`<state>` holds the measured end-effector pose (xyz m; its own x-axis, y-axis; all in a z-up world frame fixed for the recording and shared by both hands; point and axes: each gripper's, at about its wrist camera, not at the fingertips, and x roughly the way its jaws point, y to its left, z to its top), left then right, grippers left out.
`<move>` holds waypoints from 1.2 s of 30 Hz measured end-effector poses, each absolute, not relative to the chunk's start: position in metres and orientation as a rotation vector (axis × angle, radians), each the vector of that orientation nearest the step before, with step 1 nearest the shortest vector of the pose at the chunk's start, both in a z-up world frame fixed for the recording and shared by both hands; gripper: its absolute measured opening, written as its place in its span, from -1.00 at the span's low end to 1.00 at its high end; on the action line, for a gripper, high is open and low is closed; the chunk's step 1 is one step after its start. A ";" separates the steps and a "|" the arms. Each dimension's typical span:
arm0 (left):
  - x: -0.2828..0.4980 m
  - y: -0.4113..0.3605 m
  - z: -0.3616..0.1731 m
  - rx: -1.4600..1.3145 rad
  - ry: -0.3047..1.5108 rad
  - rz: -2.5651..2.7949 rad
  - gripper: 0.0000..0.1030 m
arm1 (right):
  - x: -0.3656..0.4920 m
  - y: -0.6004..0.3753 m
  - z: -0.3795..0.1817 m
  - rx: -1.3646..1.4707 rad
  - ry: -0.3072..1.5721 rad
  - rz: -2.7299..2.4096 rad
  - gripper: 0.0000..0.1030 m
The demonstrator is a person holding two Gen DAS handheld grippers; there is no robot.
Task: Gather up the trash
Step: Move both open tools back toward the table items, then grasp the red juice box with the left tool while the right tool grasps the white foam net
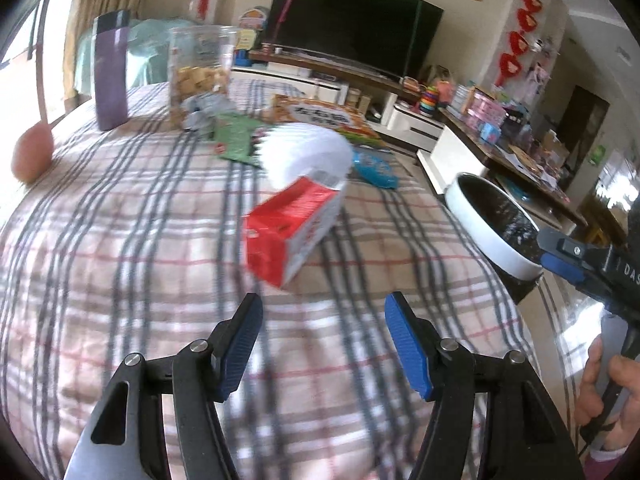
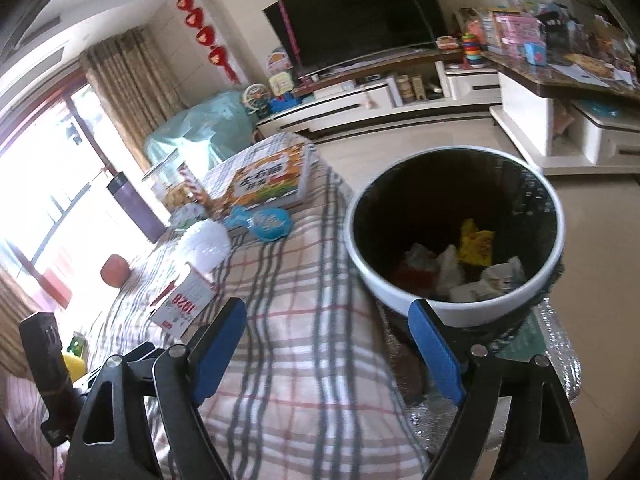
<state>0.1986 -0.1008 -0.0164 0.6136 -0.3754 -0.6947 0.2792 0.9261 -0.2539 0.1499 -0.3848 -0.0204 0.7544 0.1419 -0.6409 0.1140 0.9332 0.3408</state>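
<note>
Plaid cloth [image 1: 120, 240] in pink, white and grey covers the soft surface that fills both wrist views, with a dark television [image 1: 352, 24] on a long low cabinet along the far wall and red hanging ornaments beside it. On the cloth, in the left wrist view, a red-and-white carton [image 1: 288, 228] lies tilted just beyond the left gripper [image 1: 322, 320], a stack of white paper cups [image 1: 308, 152] on its side touching the carton's far end. Farther off stand a purple tumbler [image 1: 110, 72] at the far left and a clear jar [image 1: 200, 72] of biscuits beside it, with a crumpled grey wrapper [image 1: 204, 112], a green packet [image 1: 236, 140], a picture book [image 1: 320, 116] and a blue fish-shaped packet [image 1: 376, 166] scattered between. The left gripper's blue-padded jaws stand apart with nothing between them — only cloth shows in the gap. The right gripper [image 2: 328, 320] is likewise spread wide and empty, its right finger [image 2: 436, 348] overlapping the near rim of the white-rimmed trash bin [image 2: 400, 280], which stands at the right edge of the cloth. Inside the bin's black liner lie a yellow wrapper [image 2: 476, 240], crumpled white paper and something red. A person's hand [image 1: 608, 384] grips the right gripper's handle at the right edge of the left wrist view.
</note>
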 end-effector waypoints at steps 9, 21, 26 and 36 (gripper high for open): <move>0.217 -0.092 -0.016 -0.109 0.831 -0.338 0.41 | 0.165 -0.359 -0.028 0.344 0.749 0.059 0.65; 0.269 -0.107 -0.035 -0.054 0.852 -0.410 -0.35 | 0.201 -0.334 -0.041 0.331 0.805 0.097 0.65; 0.254 -0.080 -0.028 -0.075 0.806 -0.366 -0.41 | 0.218 -0.316 -0.046 0.327 0.819 0.130 0.65; 0.248 -0.007 -0.038 -0.189 0.789 -0.163 -0.40 | 0.263 -0.260 -0.059 0.306 0.833 0.220 0.65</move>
